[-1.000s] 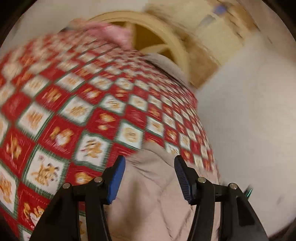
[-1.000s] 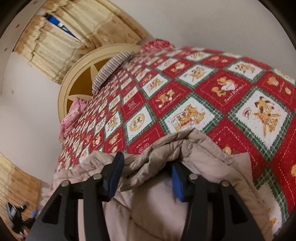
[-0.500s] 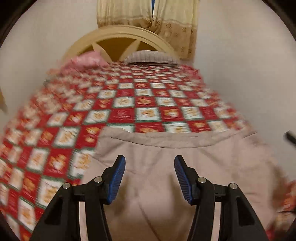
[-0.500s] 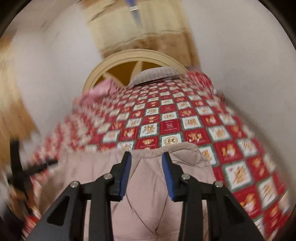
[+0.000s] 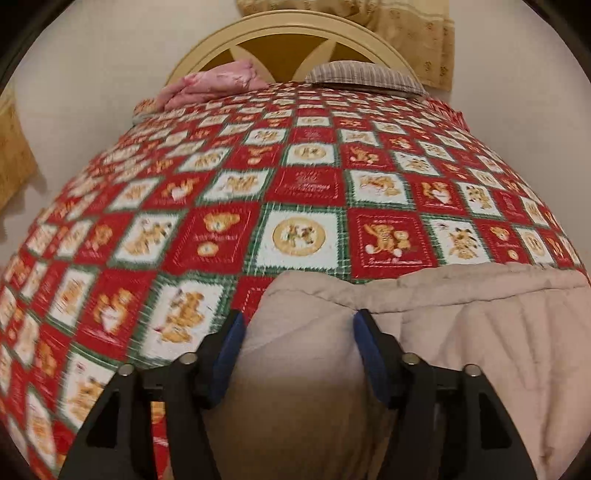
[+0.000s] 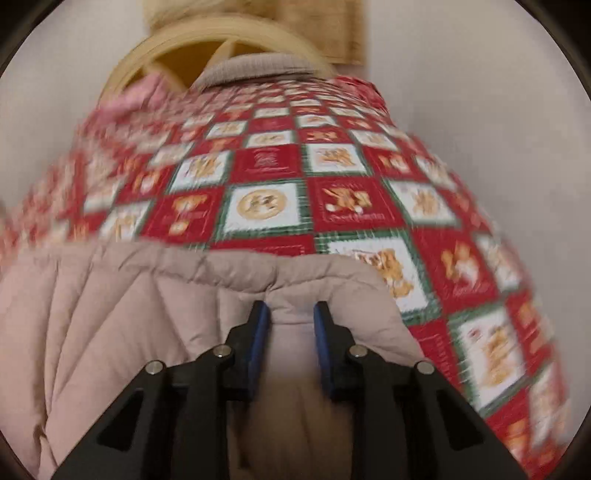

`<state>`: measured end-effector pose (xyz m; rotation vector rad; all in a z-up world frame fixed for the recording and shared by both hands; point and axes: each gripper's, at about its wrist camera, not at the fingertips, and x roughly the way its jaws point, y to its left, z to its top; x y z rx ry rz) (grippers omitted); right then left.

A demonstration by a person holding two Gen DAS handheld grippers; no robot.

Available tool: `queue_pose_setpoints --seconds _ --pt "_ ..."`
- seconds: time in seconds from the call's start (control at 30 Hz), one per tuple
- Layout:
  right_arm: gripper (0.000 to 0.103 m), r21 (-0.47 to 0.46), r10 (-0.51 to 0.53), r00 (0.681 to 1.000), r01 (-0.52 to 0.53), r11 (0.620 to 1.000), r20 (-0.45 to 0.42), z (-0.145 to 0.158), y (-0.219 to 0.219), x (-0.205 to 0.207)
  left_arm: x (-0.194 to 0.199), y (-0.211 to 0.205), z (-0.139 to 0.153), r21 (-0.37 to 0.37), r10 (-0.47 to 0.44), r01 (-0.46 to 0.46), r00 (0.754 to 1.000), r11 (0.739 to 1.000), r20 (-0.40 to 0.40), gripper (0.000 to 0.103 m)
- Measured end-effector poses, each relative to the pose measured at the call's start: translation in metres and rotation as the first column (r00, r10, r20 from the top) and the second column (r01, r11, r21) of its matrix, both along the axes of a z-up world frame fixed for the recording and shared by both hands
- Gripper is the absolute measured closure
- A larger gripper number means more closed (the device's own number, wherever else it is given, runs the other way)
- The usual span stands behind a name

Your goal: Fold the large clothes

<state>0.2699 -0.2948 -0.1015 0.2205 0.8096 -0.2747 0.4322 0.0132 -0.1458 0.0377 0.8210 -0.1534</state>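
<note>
A beige quilted padded garment (image 5: 461,325) lies at the near end of a bed with a red, white and green patchwork bedspread (image 5: 295,184). My left gripper (image 5: 297,325) stands wide, with the garment's left corner bulging between its blue pads; whether they press it is unclear. The garment stretches to the right from there. In the right wrist view my right gripper (image 6: 291,315) is shut on the garment's (image 6: 129,302) right corner, a fold of cloth pinched between its pads. The bedspread (image 6: 332,166) lies beyond it.
A pink pillow (image 5: 218,83) and a striped grey pillow (image 5: 362,75) lie at the far end by a round cream headboard (image 5: 288,33). Yellow curtains (image 5: 406,29) hang behind. Pale walls (image 6: 480,92) stand close on the bed's right side.
Both grippers have swung to face the headboard and moved forward, carrying the garment's edge out over the bedspread. The right jaws have closed tighter on the cloth.
</note>
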Motion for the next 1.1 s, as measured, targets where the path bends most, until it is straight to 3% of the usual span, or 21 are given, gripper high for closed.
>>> queue_pose_setpoints --seconds 0.17,0.27,0.43,0.5,0.53,0.6,0.73,0.83,0.97,1.1 --pt "0.076 0.122 -0.066 0.998 0.063 0.991 0.022 -0.011 -0.025 -0.001 0.010 0.008 -0.018 -0.116 0.023 -0.026 0.999 0.993 -0.028 0.029" --pt "0.077 0.138 -0.100 0.995 0.095 0.986 0.027 -0.011 -0.029 0.001 0.018 0.007 -0.025 -0.131 0.030 -0.038 0.998 0.991 -0.059 0.023" --pt "0.076 0.063 -0.125 0.992 0.124 0.990 0.016 0.000 -0.020 -0.004 0.021 0.006 -0.027 -0.125 0.035 -0.043 0.997 0.991 -0.066 0.021" --pt "0.076 -0.053 -0.176 0.984 0.177 0.983 0.019 0.019 -0.008 -0.015 0.021 0.006 -0.027 -0.122 0.036 -0.044 0.997 0.992 -0.066 0.021" --pt "0.076 -0.110 -0.171 0.983 0.179 0.978 0.073 0.036 0.005 -0.026 0.022 0.007 -0.027 -0.124 0.036 -0.044 0.997 0.991 -0.066 0.021" --pt "0.076 -0.132 -0.056 0.987 0.077 0.988 0.153 0.069 0.038 -0.044 0.022 0.006 -0.027 -0.123 0.036 -0.044 0.997 0.991 -0.066 0.021" --pt "0.076 -0.049 0.144 0.976 -0.138 0.989 0.162 0.097 0.109 -0.042 0.022 0.008 -0.026 -0.124 0.040 -0.047 0.997 0.991 -0.063 0.021" --pt "0.076 0.016 0.230 0.965 -0.234 0.972 0.124 0.087 0.154 -0.022 0.020 0.010 -0.025 -0.129 0.047 -0.055 0.997 0.990 -0.060 0.021" --pt "0.086 0.046 0.233 0.972 -0.234 0.971 0.027 0.033 0.183 0.001 0.020 0.014 -0.026 -0.148 0.049 -0.059 0.997 0.987 -0.066 0.021" --pt "0.090 -0.007 0.222 0.971 -0.223 0.975 0.089 0.006 0.183 -0.005 0.021 0.016 -0.026 -0.164 0.052 -0.062 0.996 0.985 -0.067 0.021"
